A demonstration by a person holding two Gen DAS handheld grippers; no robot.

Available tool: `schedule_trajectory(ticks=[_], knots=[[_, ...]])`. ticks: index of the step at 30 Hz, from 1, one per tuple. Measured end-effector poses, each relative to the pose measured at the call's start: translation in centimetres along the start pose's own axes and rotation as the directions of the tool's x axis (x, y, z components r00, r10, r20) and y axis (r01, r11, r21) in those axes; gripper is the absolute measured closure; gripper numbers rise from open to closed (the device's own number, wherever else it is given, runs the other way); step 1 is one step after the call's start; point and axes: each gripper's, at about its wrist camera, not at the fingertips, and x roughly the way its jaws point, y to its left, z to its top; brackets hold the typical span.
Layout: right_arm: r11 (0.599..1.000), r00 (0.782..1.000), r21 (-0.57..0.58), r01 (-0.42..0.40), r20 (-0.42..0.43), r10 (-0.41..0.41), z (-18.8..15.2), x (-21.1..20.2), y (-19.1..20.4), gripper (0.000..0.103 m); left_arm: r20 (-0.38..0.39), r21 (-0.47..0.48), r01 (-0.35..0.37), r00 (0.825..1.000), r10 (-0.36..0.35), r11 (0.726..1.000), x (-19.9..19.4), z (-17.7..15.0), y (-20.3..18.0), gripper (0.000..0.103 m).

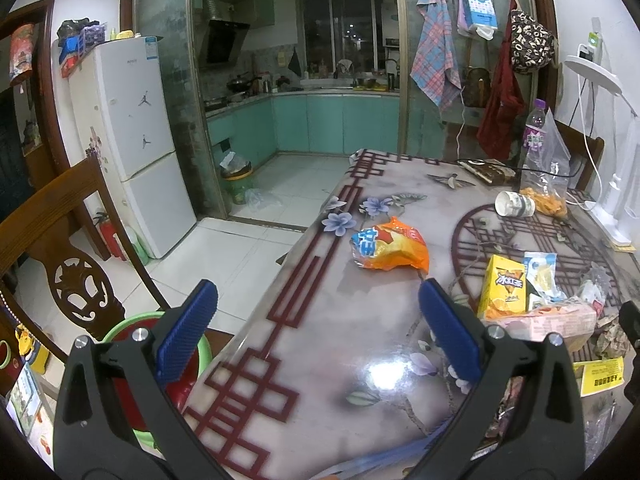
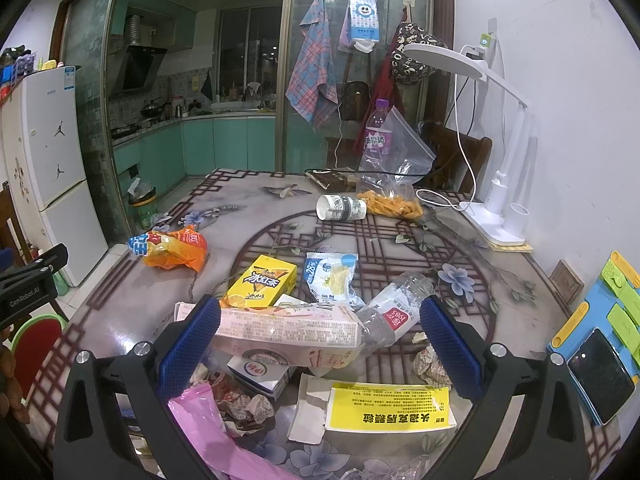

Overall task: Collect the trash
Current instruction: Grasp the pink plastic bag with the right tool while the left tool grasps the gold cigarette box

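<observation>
Both claws gape empty: left claw [image 1: 318,332] over bare tabletop [image 1: 320,360] short of the orange snack bag [image 1: 390,245]; right claw [image 2: 320,344] above the pink carton [image 2: 286,330] amid piled trash.

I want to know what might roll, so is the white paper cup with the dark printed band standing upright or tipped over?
Tipped over. The white paper cup with the dark printed band lies on its side on the glass-topped table, open mouth toward the left; the left wrist view agrees.

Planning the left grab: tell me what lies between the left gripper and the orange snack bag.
Nothing: in the left wrist view, only bare tabletop separates the open left gripper from the snack bag.
</observation>
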Motion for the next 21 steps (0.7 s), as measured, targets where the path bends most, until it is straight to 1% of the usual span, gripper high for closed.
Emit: schedule_trajectory(ticks=[10, 13, 16, 18, 20, 21], knots=[[1.000, 1.000, -0.002, 0.001, 0.001, -0.001, 0.1, -0.1, -0.1, 0.007, 0.012, 0.021, 0.012, 1.000, -0.013, 1.000, 0.0, -0.2, -0.7, 0.004], [1.000, 1.000, -0.007, -0.001, 0.005, 0.002, 0.1, -0.2, -0.2, 0.007, 0.025, 0.034, 0.007, 1.000, -0.008, 0.999, -0.1, -0.2, -0.7, 0.004], [1.000, 1.000, -0.020, -0.002, 0.015, 0.002, 0.4, -0.7, -0.5, 0.007, 0.057, 0.055, 0.001, 0.998, -0.004, 0.998, -0.4, -0.4, -0.6, 0.004], [0.999, 0.999, -0.019, -0.044, 0.012, 0.045, 0.7, -1.6, -1.1, 0.007, 0.069, 0.077, 0.003, 0.998, -0.008, 0.997, -0.5, -0.6, -0.6, 0.004], [0.993, 0.993, -0.005, -0.116, -0.005, 0.116, 0.5, -2.2, -1.4, 0.007, 0.055, 0.087, 0.033, 0.998, -0.038, 0.996, -0.3, -0.7, -0.2, 0.004], [0.989, 0.988, 0.000, -0.148, -0.030, 0.148, 0.3, -2.4, -1.4, 0.007, 0.043, 0.087, 0.055, 0.997, -0.059, 0.995, -0.2, -0.8, 0.0, 0.004]])
